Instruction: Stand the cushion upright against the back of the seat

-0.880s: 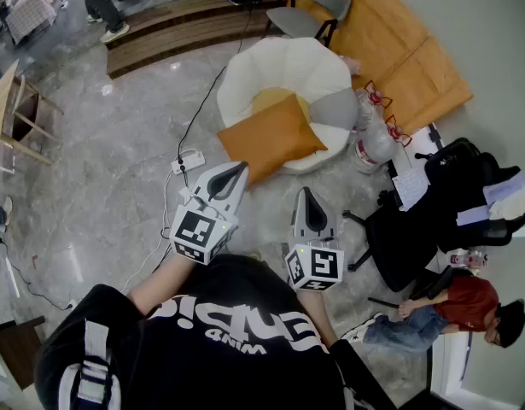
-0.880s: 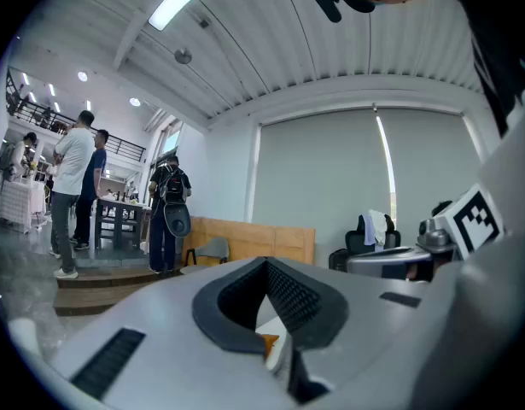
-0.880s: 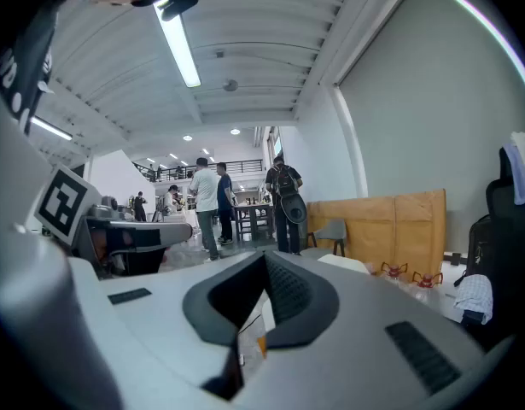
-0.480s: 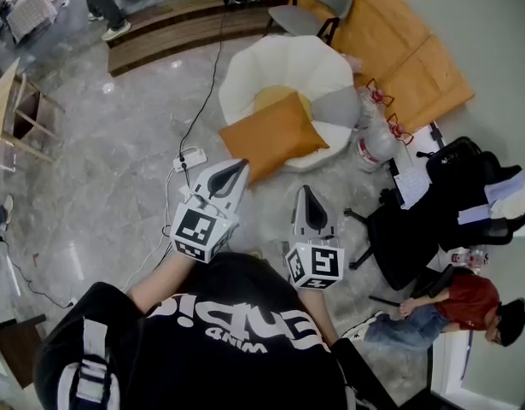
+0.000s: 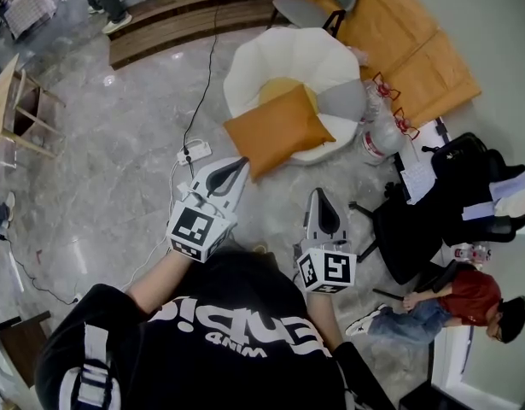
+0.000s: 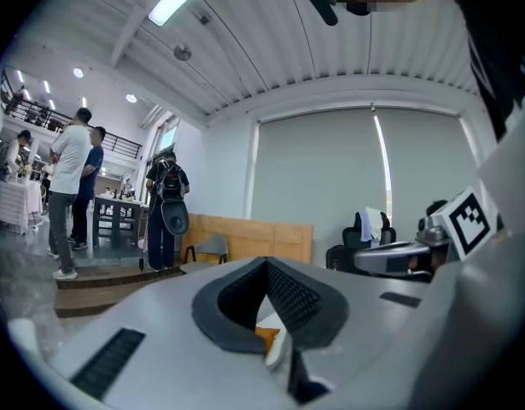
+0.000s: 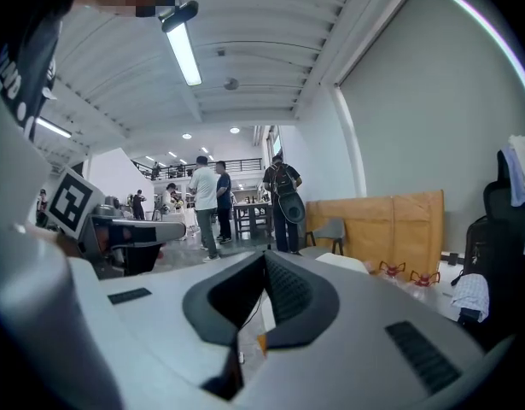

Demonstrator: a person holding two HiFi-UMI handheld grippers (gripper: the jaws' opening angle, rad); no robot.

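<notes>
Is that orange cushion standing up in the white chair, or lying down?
Lying down. The orange cushion lies flat across the front of the white chair, a corner overhanging its edge, away from its back.

I am looking into a big open office hall with a lounge corner. The polished grey stone floor [image 5: 117,169] runs wide. The ribbed ceiling [image 6: 330,41] sits high and carries a strip light [image 7: 183,54], and a railed gallery [image 7: 202,166] overlooks the room. A tall roller blind [image 6: 330,178] hangs on the far wall. People [image 6: 72,169] stand by a low wooden step [image 5: 168,28]. The near corner holds a black office chair [image 5: 407,242], plywood boards [image 5: 407,67] along the wall, and a white lounge seat [image 5: 279,58] with an orange cushion [image 5: 277,131].
</notes>
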